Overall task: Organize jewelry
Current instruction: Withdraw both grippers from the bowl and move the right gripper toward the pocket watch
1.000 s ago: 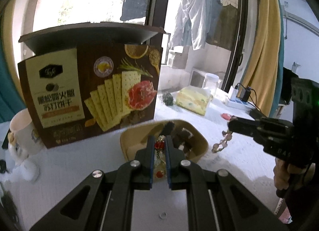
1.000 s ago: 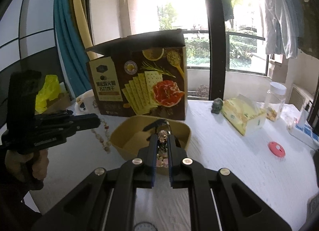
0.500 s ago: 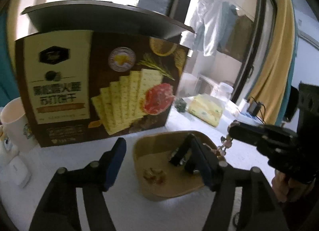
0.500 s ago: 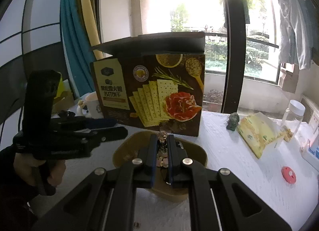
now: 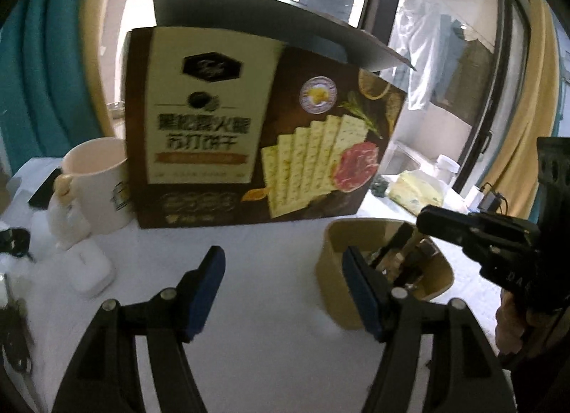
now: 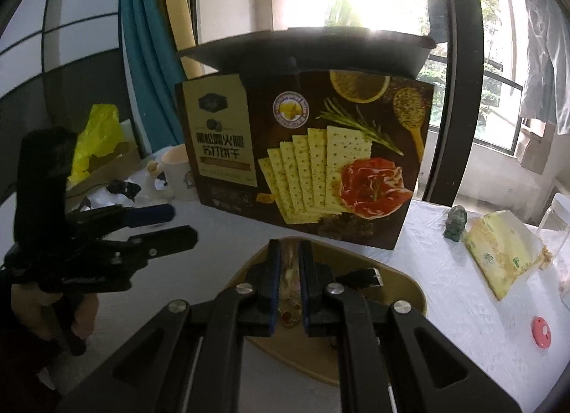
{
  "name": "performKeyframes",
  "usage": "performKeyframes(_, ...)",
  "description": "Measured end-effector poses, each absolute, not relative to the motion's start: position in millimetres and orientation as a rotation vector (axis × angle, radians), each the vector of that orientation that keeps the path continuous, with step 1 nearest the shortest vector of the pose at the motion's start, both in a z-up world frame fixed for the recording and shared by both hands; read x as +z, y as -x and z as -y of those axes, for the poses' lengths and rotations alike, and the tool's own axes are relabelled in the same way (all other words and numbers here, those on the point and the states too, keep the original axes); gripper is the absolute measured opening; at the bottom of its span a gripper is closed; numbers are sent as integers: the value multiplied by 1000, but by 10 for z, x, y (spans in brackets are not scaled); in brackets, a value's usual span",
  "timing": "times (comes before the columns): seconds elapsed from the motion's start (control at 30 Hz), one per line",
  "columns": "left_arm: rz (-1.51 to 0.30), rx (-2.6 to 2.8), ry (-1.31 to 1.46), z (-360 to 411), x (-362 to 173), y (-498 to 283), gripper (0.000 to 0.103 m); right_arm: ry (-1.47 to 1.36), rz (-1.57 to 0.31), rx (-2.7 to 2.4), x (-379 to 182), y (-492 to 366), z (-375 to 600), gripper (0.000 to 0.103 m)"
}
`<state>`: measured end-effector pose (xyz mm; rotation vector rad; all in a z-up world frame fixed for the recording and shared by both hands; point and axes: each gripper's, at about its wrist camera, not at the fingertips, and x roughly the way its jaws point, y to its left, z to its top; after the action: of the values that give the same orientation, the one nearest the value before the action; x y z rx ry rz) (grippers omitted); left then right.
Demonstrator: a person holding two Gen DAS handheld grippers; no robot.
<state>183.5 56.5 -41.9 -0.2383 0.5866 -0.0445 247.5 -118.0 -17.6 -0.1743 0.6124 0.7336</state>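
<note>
A tan bowl [image 5: 335, 270] on the white table holds dark and beaded jewelry; it also shows in the right wrist view [image 6: 402, 292]. My left gripper [image 5: 283, 263] is open and empty, to the left of the bowl, its right finger at the bowl's near wall. My right gripper [image 6: 289, 263] is shut on a beaded bracelet [image 6: 289, 275] and hangs it over the bowl. In the left wrist view the right gripper [image 5: 433, 218] reaches over the bowl's right rim. In the right wrist view the left gripper [image 6: 174, 224] is open at the left.
A tall cracker box [image 5: 256, 135] stands just behind the bowl. A cream mug [image 5: 99, 185] and a small white case [image 5: 87, 267] sit at the left. A yellow packet [image 6: 506, 252], a small green figurine [image 6: 455, 222] and a pink disc [image 6: 541, 331] lie at the right.
My left gripper opened, dropped its red-beaded piece into the bowl and swung left. My right gripper moved over the bowl, still holding the bracelet.
</note>
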Motion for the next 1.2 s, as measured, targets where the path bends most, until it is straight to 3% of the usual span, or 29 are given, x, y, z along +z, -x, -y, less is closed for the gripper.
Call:
performKeyframes(0.2, -568, -38, 242, -589, -378, -1700, 68, 190, -610, 716, -137, -2406, 1153, 20)
performKeyframes(1.2, -580, -106, 182, 71, -331, -938, 68, 121, -605, 592, -103, -1542, 2046, 31)
